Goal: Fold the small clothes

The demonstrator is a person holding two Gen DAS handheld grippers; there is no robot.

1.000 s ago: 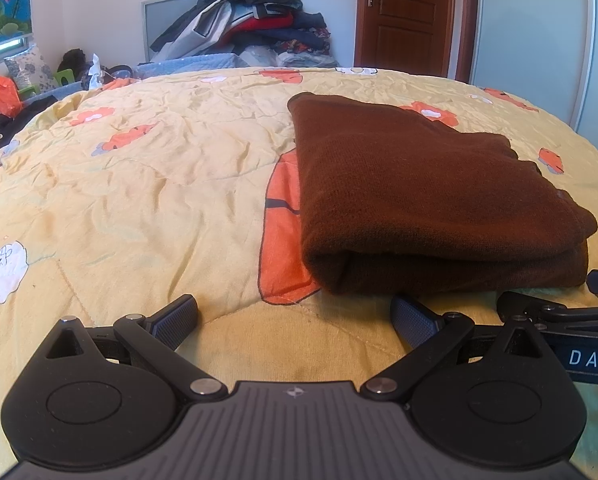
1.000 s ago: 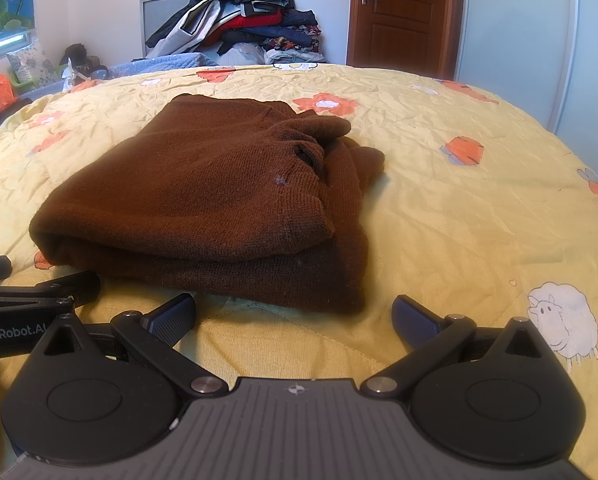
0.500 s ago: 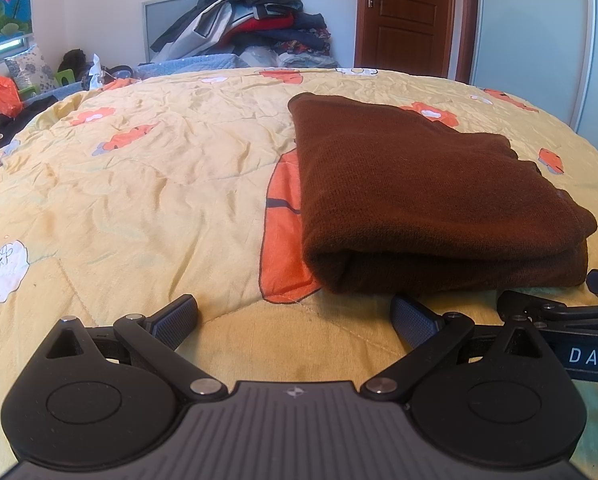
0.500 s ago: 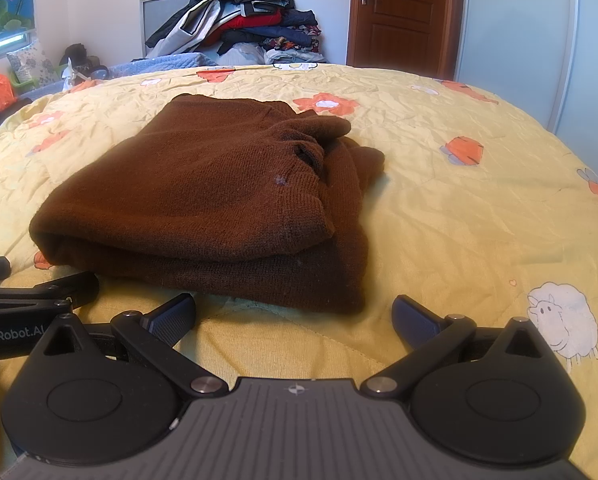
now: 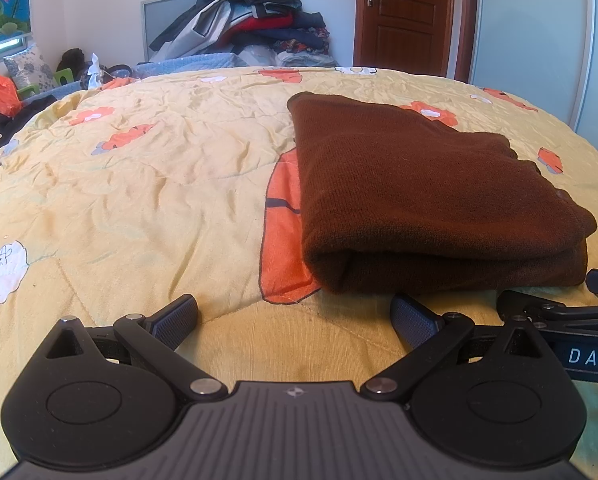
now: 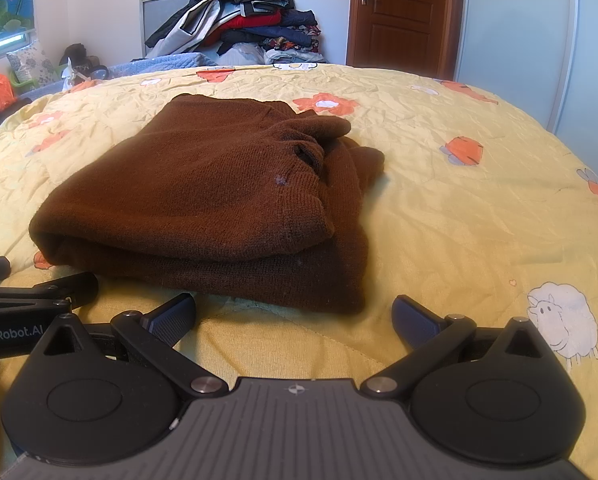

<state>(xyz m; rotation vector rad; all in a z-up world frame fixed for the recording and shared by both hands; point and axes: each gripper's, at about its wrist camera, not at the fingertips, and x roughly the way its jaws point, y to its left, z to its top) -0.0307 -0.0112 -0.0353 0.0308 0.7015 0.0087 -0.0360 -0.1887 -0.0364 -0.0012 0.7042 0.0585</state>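
Observation:
A brown knitted garment (image 5: 427,192) lies folded in a thick stack on the yellow quilt (image 5: 139,208). In the right wrist view the same garment (image 6: 203,200) shows its ribbed hem and bunched folds on its right side. My left gripper (image 5: 295,316) is open, low over the quilt just in front of the garment's left corner, holding nothing. My right gripper (image 6: 295,314) is open too, just short of the garment's near edge. Each gripper's side shows at the edge of the other's view.
The bed's quilt carries orange flowers and a white sheep print (image 6: 563,320). A heap of clothes (image 5: 251,20) is piled beyond the bed's far edge. A brown door (image 5: 403,16) and a pale wardrobe panel (image 5: 531,48) stand behind.

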